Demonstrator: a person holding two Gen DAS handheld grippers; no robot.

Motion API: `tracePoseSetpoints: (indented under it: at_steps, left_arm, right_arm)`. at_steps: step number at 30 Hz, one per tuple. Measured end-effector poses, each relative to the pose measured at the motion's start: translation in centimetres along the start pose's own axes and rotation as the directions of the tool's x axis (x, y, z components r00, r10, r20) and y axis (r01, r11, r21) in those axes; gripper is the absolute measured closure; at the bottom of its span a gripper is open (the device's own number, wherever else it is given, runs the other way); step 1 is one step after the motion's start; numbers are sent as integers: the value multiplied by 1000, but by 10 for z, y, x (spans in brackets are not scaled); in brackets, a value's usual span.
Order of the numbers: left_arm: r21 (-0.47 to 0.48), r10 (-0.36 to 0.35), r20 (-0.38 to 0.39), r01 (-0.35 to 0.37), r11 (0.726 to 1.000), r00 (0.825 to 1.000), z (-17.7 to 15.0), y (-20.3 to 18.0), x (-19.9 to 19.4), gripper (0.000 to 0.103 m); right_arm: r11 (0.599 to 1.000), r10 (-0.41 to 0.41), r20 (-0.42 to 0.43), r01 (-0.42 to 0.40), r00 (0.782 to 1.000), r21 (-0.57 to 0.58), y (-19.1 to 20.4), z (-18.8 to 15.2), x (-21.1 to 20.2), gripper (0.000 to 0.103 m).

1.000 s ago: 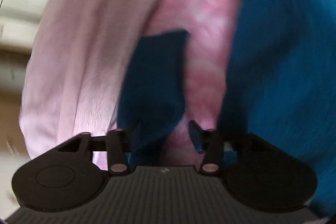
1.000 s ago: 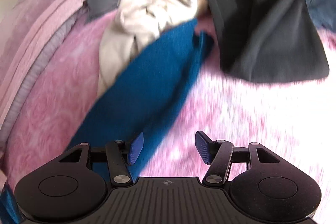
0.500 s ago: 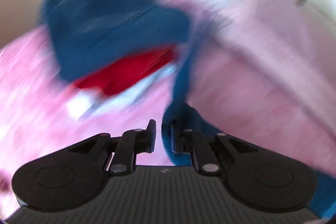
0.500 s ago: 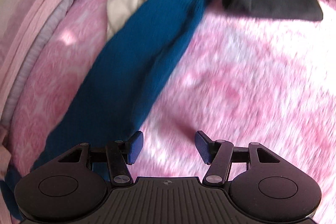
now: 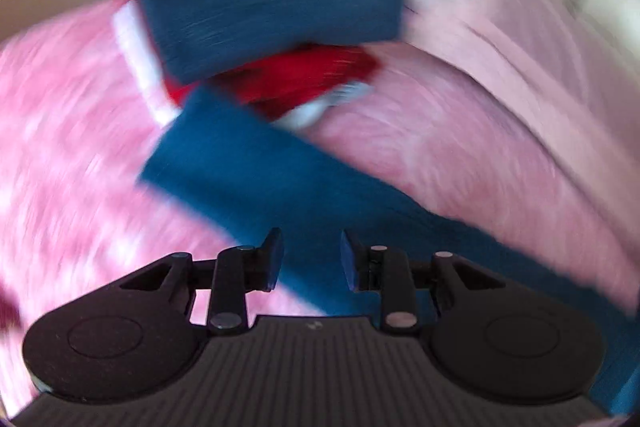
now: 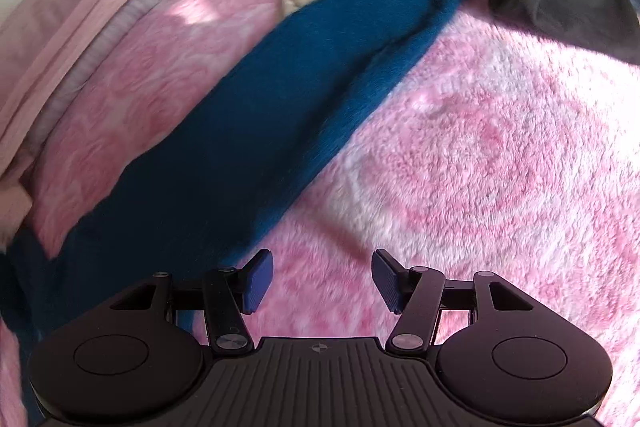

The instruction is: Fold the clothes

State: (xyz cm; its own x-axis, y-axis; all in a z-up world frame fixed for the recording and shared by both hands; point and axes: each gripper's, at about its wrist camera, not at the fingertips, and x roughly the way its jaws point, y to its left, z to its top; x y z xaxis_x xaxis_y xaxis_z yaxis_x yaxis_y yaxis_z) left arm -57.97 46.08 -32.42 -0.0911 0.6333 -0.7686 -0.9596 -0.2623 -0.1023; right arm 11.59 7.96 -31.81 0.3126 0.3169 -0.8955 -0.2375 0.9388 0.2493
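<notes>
While half a second back pinched nearly shut, left gripper (image 5: 310,259) now spread apart, hovering right over the blue garment (image 5: 256,183) stretched across the pink fuzzy blanket (image 5: 68,155). Right gripper (image 6: 322,281) still gaping wide, just right of that garment's edge, holding nothing. Beyond the garment's far end: folded stack (image 5: 260,11), blue on red. Pretty blurry though.
</notes>
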Motion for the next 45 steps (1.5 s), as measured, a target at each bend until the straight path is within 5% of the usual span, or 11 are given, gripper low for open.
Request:
tracePoseSetpoints:
  at_steps: [4,7,10,16,20,22,26,29,36,40,45]
  left_arm:
    - [319,132,1,-125,939,991,0,-40,26,78]
    - [345,28,-2,-25,938,1000,-3,-53,5,81]
    - [442,-145,-68,160,883,987,-27,-79,-32,81]
    - [520,-393,-240,460,720,887,-98,-124,-85,81]
    - [558,-422,-302,517,649,855,-146,-139,-94,81]
    - [598,-390,-316,501,626,865,-168,-130,-99,81]
    - [629,-332,-295,444,639,896,-210,-86,-126,81]
    - [651,-260,-273,377,659,926,-233,-52,-150,80]
    - [457,-106,-324,253,853,940,-269,-2,-213,80]
    - [448,-74,-314,217,867,947,-283,-6,-278,80]
    - [444,-107,-273,224,867,956,-279,-21,-370,79]
  right_arm:
    - [982,-5,36,12,999,-186,21,-23,-15,45]
    - [952,39,71,-16,997,-306,38,-40,-34,45]
    - [907,104,91,-57,990,-416,55,-60,-53,45]
    - [777,164,25,-113,986,-620,90,-110,-56,45]
    - [667,164,-19,-125,986,-735,94,-149,-48,45]
    - [614,140,-40,-118,989,-781,81,-171,-45,45]
    - [582,93,-58,-101,994,-807,24,-211,-52,45]
    - [626,123,-73,-135,990,-768,-31,-228,-71,45]
    - [652,77,-200,-201,977,-731,-110,-248,-106,45]
    - [689,43,-265,-220,963,-690,-135,-233,-134,45]
    - [702,187,-269,-320,945,-636,-145,-196,-197,44]
